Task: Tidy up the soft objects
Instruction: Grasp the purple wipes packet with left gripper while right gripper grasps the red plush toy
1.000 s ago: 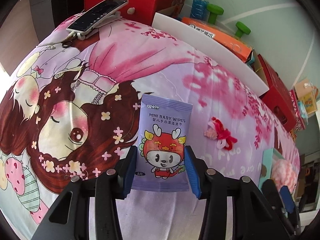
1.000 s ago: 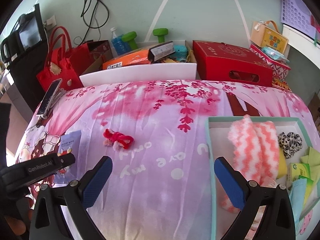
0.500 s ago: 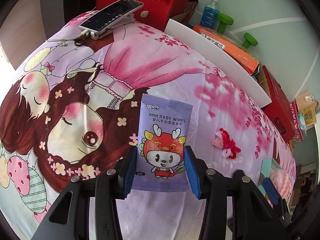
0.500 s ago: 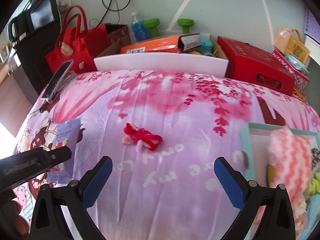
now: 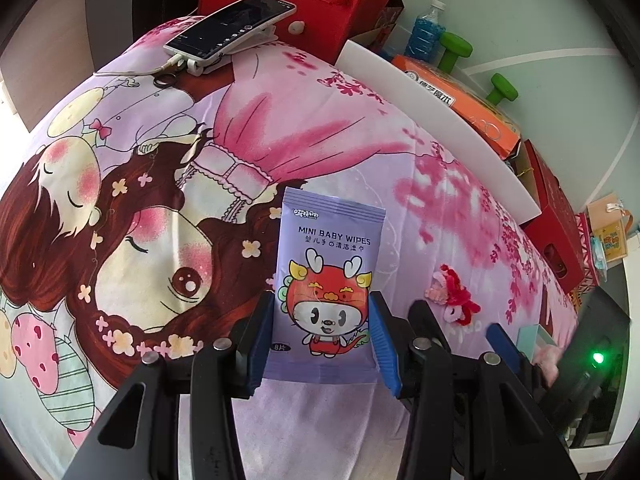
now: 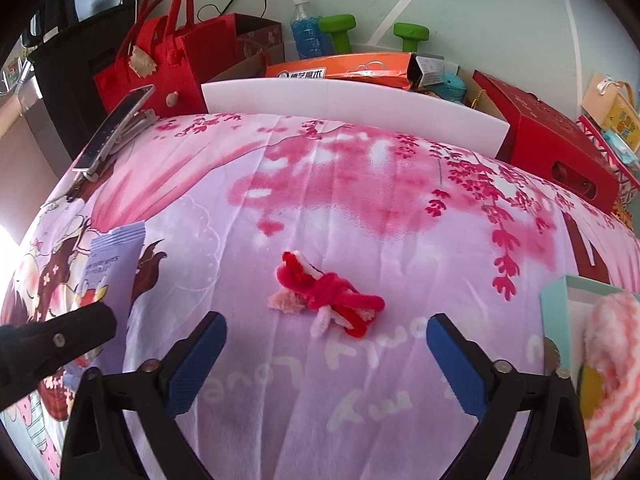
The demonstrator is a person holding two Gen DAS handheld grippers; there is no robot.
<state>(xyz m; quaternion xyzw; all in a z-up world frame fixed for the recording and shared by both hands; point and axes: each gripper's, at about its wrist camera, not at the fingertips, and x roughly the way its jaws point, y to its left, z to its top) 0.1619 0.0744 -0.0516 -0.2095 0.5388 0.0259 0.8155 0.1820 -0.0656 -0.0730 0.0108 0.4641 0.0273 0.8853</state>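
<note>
Left gripper (image 5: 322,340) clamps baby wipes pack (image 5: 328,288) by lower sides, upright above bedsheet (image 5: 320,128), ready for carrying; right gripper (image 6: 326,354) spread wide, lined up on red fuzzy toy (image 6: 326,296), teal box (image 6: 554,308) waiting at right.

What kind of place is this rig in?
Probably a lived-in home room, maybe a bedroom: a cartoon-print bedsheet covers the work surface, with green dumbbells, a red felt bag and gift boxes along the wall.
</note>
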